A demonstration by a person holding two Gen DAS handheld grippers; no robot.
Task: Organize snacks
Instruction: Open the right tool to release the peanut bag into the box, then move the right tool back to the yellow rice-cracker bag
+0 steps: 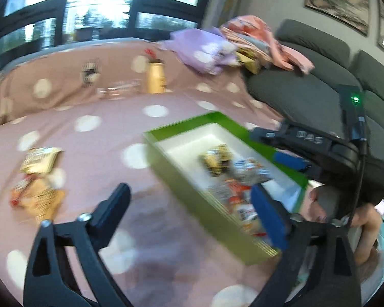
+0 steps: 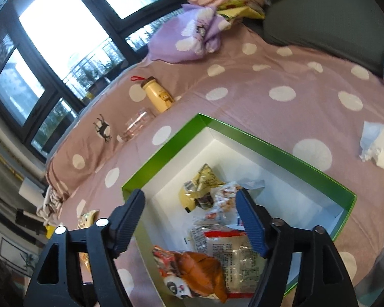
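At the centre of both views, a green box [image 2: 166, 151] half-filled with snack packets sits on the dotted bedspread [image 1: 102, 133].

In the right wrist view the right gripper [image 2: 189, 220] hangs spread and empty over the box, above a croissant packet [image 2: 199, 271] and a clear-wrapped pack [image 2: 225, 245]. The left gripper [image 1: 189, 207] is likewise spread, holding nothing. Loose snack packets [image 1: 38, 162] lie at the left edge of the left wrist view. They look light, crinkly and slippery, probably crushable; pinching a sealed edge seems safest. A yellow bottle [image 2: 158, 96], a glass [image 2: 135, 125] and crumpled tissue [image 2: 379, 145] sit nearby; the box wall stands between left gripper and contents.
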